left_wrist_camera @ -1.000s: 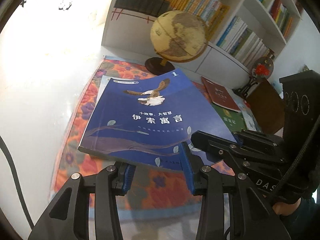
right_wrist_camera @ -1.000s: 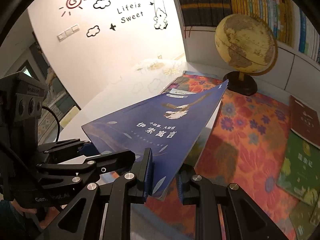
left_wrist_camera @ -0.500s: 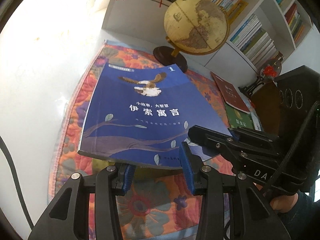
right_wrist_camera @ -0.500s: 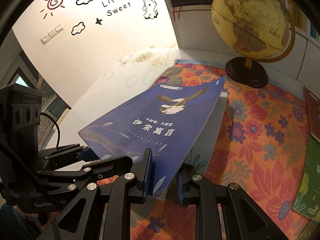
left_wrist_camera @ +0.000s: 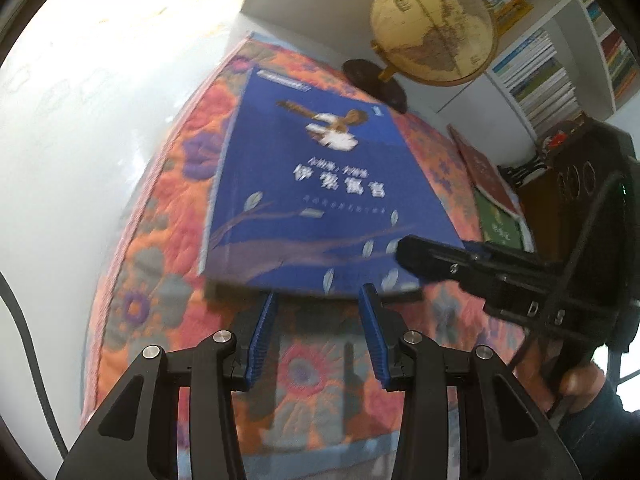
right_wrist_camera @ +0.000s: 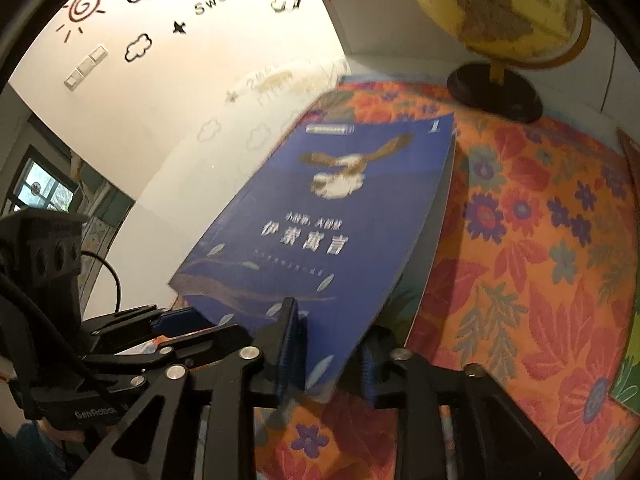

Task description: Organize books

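Lowering onto the floral mat [right_wrist_camera: 532,240] is finished: the blue book [right_wrist_camera: 344,216], held tilted a second ago, is now laid flat. The right hand-held gripper [right_wrist_camera: 332,356] is opening around its corner; the left hand-held gripper [left_wrist_camera: 316,316] is open, empty. Other books are kept in the bookshelf [left_wrist_camera: 540,72].

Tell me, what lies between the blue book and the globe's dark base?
Only bare flowered mat: the right wrist view shows it between the blue book and the globe's dark base, nothing on it.
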A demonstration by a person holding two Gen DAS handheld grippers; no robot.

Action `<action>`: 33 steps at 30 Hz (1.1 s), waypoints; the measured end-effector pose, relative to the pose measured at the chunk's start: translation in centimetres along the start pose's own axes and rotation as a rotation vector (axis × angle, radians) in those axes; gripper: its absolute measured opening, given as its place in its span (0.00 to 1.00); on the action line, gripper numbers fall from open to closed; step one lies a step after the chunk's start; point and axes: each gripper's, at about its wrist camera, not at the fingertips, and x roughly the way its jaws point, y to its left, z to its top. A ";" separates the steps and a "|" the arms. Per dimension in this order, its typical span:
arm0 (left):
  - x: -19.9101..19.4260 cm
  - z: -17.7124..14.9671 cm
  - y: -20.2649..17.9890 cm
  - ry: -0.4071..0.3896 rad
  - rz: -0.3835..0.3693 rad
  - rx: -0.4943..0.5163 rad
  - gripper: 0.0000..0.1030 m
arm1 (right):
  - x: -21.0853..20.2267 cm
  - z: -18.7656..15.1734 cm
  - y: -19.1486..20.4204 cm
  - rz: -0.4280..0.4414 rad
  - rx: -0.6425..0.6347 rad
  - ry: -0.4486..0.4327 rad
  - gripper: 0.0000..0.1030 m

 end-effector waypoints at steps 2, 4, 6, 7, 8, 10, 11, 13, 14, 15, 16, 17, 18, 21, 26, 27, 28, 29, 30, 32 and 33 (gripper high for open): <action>-0.4 -0.9 0.6 0.006 0.012 -0.021 0.37 | 0.4 -0.6 0.1 -0.026 -0.017 0.033 0.35; -0.9 -2.0 1.3 0.012 0.029 -0.049 0.37 | 0.8 -1.7 0.2 -0.098 -0.043 0.056 0.37; -1.8 -3.4 1.8 0.005 0.045 -0.075 0.37 | 0.4 -3.3 0.1 -0.114 -0.047 0.063 0.37; -2.1 -3.9 1.8 0.002 0.053 -0.083 0.37 | -0.1 -4.1 -0.1 -0.106 -0.039 0.060 0.37; -2.6 -4.5 1.8 -0.006 0.063 -0.089 0.37 | -0.7 -5.0 -0.2 -0.103 -0.034 0.053 0.37; -3.6 -5.7 1.2 -0.023 0.073 -0.090 0.37 | -1.8 -6.6 -0.5 -0.107 -0.033 0.039 0.37; -3.9 -6.1 0.6 -0.028 0.075 -0.086 0.37 | -2.6 -7.5 -0.7 -0.110 -0.028 0.029 0.37; -4.5 -7.0 -1.1 -0.041 0.075 -0.067 0.37 | -4.0 -9.3 -1.4 -0.108 -0.009 0.020 0.37; -4.6 -7.4 -2.0 -0.045 0.071 -0.056 0.37 | -4.6 -10.1 -1.7 -0.108 -0.001 0.016 0.37; -4.6 -7.9 -3.2 -0.048 0.067 -0.041 0.37 | -5.7 -11.3 -2.2 -0.115 0.009 0.008 0.37; -4.6 -8.4 -4.5 -0.048 0.059 -0.023 0.37 | -6.6 -12.2 -2.6 -0.121 0.016 0.000 0.37; -4.4 -8.9 -5.7 -0.045 0.052 -0.006 0.37 | -7.5 -13.1 -3.0 -0.128 0.023 -0.009 0.37; -4.2 -9.7 -7.5 -0.041 0.042 0.020 0.37 | -8.5 -14.0 -3.4 -0.137 0.031 -0.018 0.37; -3.5 -11.6 -12.4 -0.038 0.002 0.090 0.37 | -12.6 -17.3 -5.1 -0.170 0.069 -0.059 0.37; -3.1 -14.7 -20.6 -0.043 -0.075 0.206 0.37 | -20.5 -23.2 -8.4 -0.249 0.146 -0.145 0.37; -3.2 -15.3 -22.3 -0.046 -0.090 0.230 0.37 | -21.9 -24.1 -8.7 -0.261 0.163 -0.166 0.37; -3.4 -15.9 -24.0 -0.051 -0.108 0.254 0.37 | -23.3 -24.9 -9.1 -0.283 0.180 -0.185 0.37; -3.6 -16.4 -25.5 -0.056 -0.123 0.274 0.38 | -24.7 -25.7 -9.2 -0.316 0.190 -0.204 0.37; -3.9 -17.0 -26.9 -0.061 -0.135 0.294 0.39 | -25.9 -26.4 -9.2 -0.351 0.198 -0.222 0.40; -4.6 -18.0 -29.5 -0.076 -0.163 0.337 0.39 | -28.6 -27.8 -9.1 -0.444 0.223 -0.254 0.49; -4.8 -18.5 -30.8 -0.081 -0.173 0.359 0.39 | -29.6 -28.5 -9.1 -0.469 0.235 -0.271 0.50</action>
